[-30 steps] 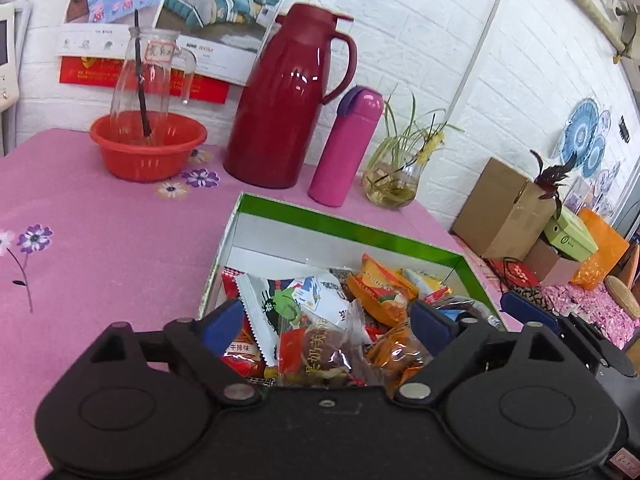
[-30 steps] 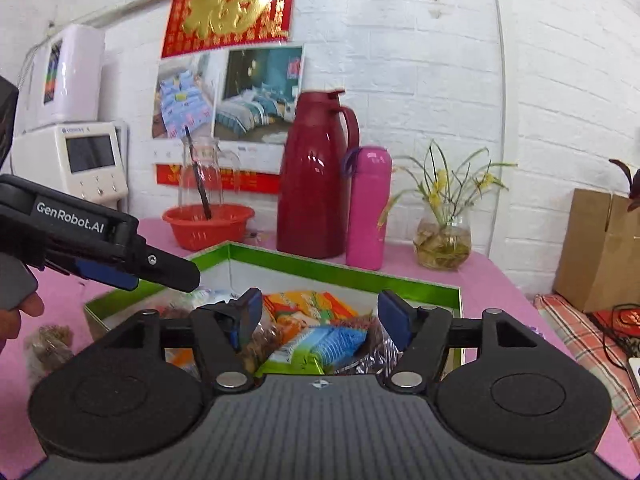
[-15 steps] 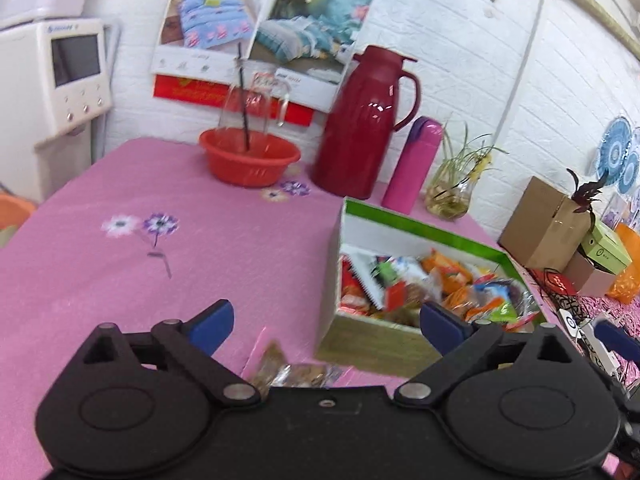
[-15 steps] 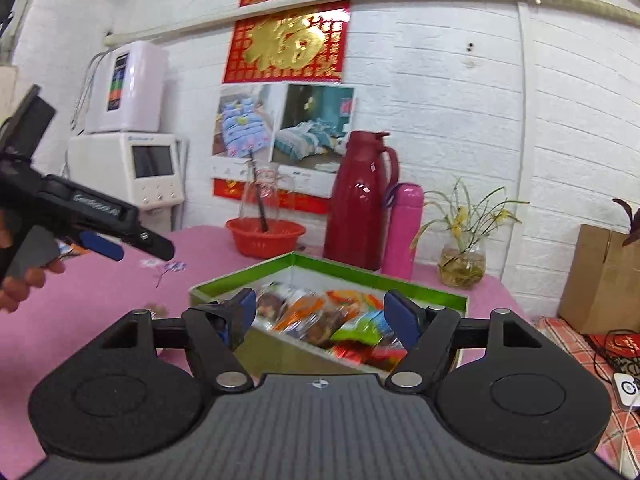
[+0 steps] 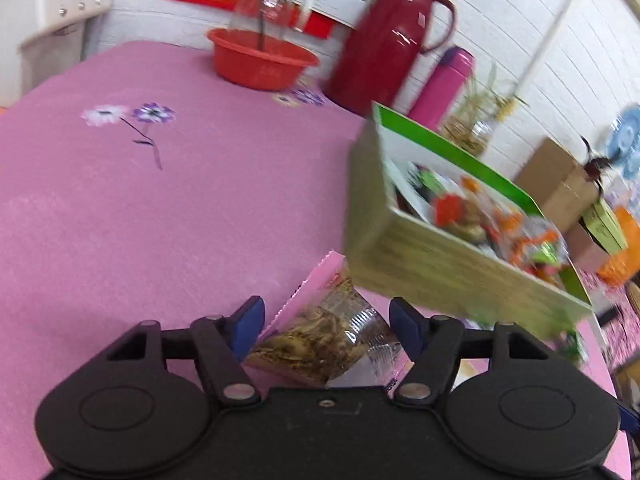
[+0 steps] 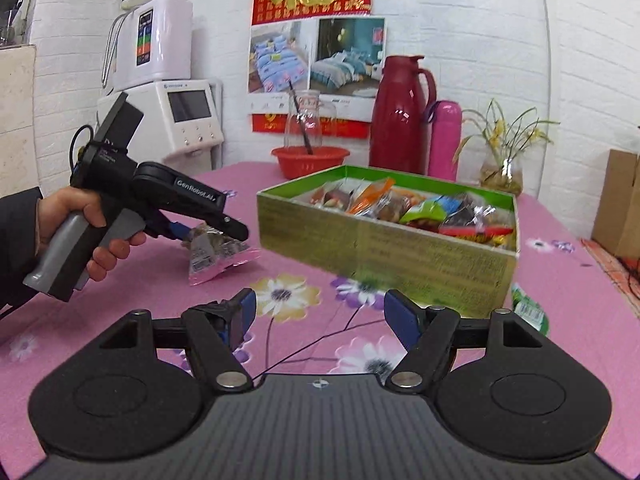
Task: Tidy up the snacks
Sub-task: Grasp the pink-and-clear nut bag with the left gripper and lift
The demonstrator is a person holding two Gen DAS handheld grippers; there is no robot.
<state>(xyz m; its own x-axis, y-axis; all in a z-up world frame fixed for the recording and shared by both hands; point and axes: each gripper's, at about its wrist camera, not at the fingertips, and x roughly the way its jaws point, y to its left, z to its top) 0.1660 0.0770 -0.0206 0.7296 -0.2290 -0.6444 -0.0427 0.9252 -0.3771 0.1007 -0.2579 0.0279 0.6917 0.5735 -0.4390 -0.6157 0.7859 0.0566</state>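
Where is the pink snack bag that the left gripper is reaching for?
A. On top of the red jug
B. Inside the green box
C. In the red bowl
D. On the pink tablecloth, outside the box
D. The pink snack bag lies on the tablecloth beside the green box, with the open left gripper straddling it.

A dark red thermos jug (image 6: 400, 114) stands at the back of the pink flowered counter (image 6: 560, 304), a pink flask (image 6: 443, 140) just beside it. A red basin (image 6: 310, 160) holds a glass bottle (image 6: 304, 124). A vase of yellow-flowered stems (image 6: 502, 152) sits near the wall, with a cardboard box (image 6: 622, 200) off the counter's edge.
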